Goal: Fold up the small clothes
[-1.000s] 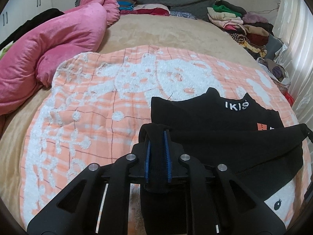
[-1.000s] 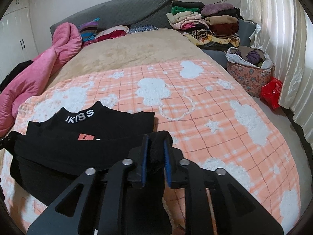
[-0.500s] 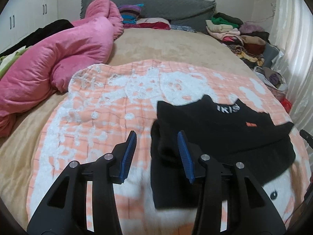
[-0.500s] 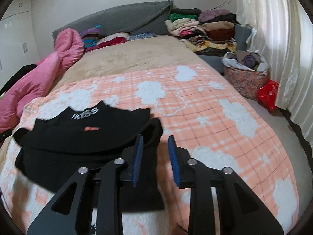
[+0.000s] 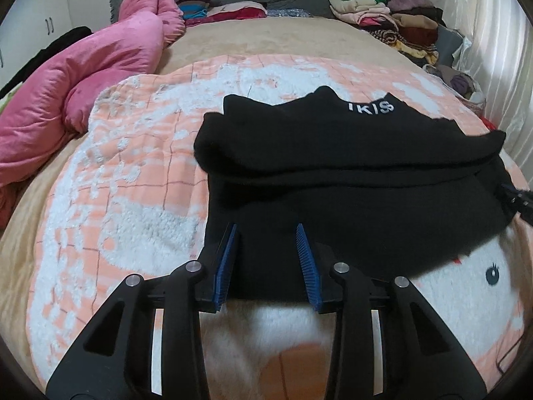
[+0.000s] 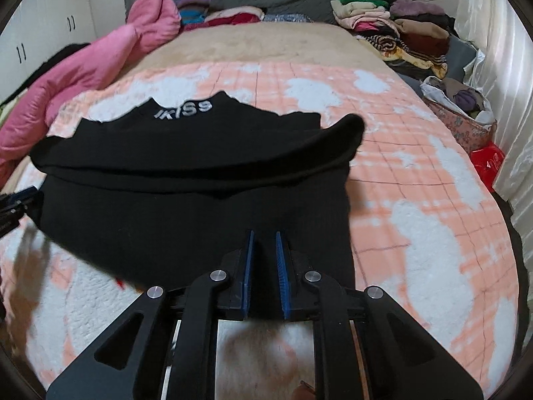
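Observation:
A black top (image 5: 349, 183) with white letters on its collar lies on the orange-and-white blanket (image 5: 133, 200). A folded band of it lies across the chest. My left gripper (image 5: 266, 228) is at the near hem on the top's left side. Its jaws stand apart and are closing, with the hem flat between them and untouched by the pads. In the right wrist view the black top (image 6: 200, 200) fills the middle, and my right gripper (image 6: 264, 235) is shut on its near hem at the right side. Each gripper shows at the edge of the other's view.
A pink duvet (image 5: 83, 76) is bunched along the left of the bed. Stacks of folded clothes (image 6: 399, 23) sit at the far right corner. A patterned basket of clothes (image 6: 459, 116) and a red bag (image 6: 486, 163) stand beside the bed's right edge.
Both grippers let go of the folded-over fabric, which now lies across the top. They drew back and down to the near hem. The right jaws narrowed on the hem.

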`<control>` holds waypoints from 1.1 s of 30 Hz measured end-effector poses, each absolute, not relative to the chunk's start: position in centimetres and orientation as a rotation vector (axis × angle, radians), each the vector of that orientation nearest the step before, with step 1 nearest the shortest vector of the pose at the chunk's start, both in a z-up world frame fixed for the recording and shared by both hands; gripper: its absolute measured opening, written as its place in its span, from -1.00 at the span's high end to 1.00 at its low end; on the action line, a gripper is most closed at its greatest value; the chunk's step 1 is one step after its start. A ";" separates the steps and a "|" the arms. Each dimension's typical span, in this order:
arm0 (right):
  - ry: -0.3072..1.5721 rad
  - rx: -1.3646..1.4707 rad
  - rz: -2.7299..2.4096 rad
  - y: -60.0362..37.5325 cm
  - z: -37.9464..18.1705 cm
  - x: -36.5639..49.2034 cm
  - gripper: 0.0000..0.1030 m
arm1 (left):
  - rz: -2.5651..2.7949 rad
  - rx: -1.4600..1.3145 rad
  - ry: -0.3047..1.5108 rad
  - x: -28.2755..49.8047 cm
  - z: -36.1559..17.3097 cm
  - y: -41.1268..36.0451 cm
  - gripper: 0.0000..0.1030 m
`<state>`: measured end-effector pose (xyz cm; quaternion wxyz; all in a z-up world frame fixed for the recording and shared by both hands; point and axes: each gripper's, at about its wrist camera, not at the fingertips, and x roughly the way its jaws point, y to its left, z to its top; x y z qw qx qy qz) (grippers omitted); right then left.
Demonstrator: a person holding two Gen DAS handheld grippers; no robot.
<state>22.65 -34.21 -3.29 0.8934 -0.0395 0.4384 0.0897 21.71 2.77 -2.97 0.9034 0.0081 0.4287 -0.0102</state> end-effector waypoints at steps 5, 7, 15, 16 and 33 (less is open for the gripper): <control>0.898 -0.087 0.172 -33.7 -3.8 25.2 0.75 | -0.005 0.021 0.886 23.9 -3.1 2.9 0.44; 0.900 -0.091 0.171 -33.6 -3.8 26.4 0.75 | 0.005 0.020 0.892 25.2 -3.2 3.1 0.44; 0.882 -0.090 0.144 -33.7 -2.8 30.8 0.76 | 0.053 -0.007 0.902 29.6 -2.8 4.7 0.44; 0.880 -0.083 0.138 -33.8 -2.6 31.3 0.76 | 0.063 -0.016 0.896 30.2 -2.5 5.2 0.44; 0.886 0.046 0.091 -40.0 -2.5 33.5 0.43 | 0.055 -0.166 0.877 32.1 -0.7 9.5 0.41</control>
